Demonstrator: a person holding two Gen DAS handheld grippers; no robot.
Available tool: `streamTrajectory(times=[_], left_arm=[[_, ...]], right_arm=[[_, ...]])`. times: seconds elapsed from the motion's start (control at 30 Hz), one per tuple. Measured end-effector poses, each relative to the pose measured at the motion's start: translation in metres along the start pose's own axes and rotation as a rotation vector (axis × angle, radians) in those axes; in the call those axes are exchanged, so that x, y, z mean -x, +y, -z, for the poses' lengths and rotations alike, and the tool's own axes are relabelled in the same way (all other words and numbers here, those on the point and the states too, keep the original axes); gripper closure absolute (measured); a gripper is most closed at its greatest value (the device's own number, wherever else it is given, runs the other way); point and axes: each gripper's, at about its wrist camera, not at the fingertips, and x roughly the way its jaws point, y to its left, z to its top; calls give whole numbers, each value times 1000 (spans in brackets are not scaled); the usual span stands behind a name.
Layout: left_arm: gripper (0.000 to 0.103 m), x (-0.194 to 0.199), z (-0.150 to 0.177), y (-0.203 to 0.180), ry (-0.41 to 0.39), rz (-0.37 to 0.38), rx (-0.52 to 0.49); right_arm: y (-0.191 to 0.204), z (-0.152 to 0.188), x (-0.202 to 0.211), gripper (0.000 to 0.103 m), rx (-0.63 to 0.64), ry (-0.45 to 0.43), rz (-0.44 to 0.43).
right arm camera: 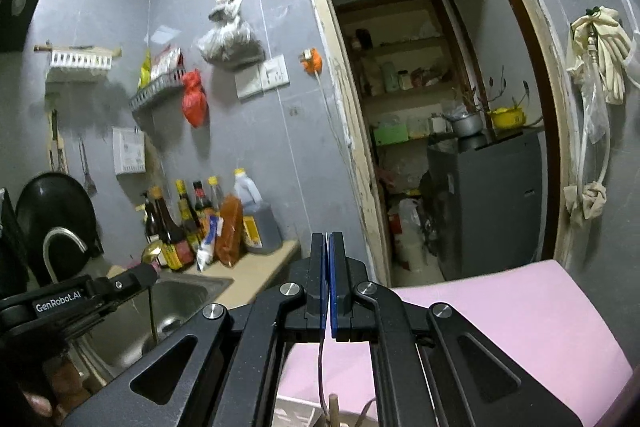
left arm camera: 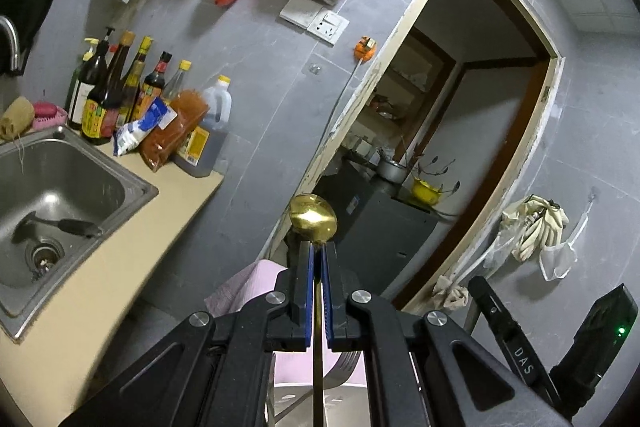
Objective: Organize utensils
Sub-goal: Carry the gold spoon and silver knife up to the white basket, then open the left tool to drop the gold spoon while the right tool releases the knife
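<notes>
My left gripper [left arm camera: 318, 247] is shut on a gold spoon [left arm camera: 314, 217]. Its bowl sticks out past the fingertips and its handle runs back down between the blue pads. In the right wrist view the same spoon [right arm camera: 152, 251] hangs from the left gripper [right arm camera: 148, 269] over the sink. My right gripper [right arm camera: 328, 237] is shut, and a thin dark utensil handle [right arm camera: 320, 367] hangs down from between its pads; its head is hidden. Fork tines [left arm camera: 344, 367] and a pale container [left arm camera: 300, 399] show below the left gripper. A wooden stick [right arm camera: 332, 403] stands under the right one.
A steel sink [left arm camera: 60, 187] holding a dark utensil is set in the beige counter [left arm camera: 132, 267], with sauce bottles [left arm camera: 120, 95] at the wall. A pink cloth [right arm camera: 520, 307] covers a surface in front. An open doorway [right arm camera: 420, 107] leads to shelves. A black wok [right arm camera: 56, 203] leans by the faucet.
</notes>
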Motion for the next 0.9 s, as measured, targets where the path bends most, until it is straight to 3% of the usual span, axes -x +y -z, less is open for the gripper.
streamTrajectory(times=[0.47,0.9], left_arm=[[98,-7,32,-15,10,-53,-96],[98,-4,42,-2,89,-18,-81]], right_arm=[[7,16,-12,101,85,40,28],[-9,20,-2,101,56,116,-33]])
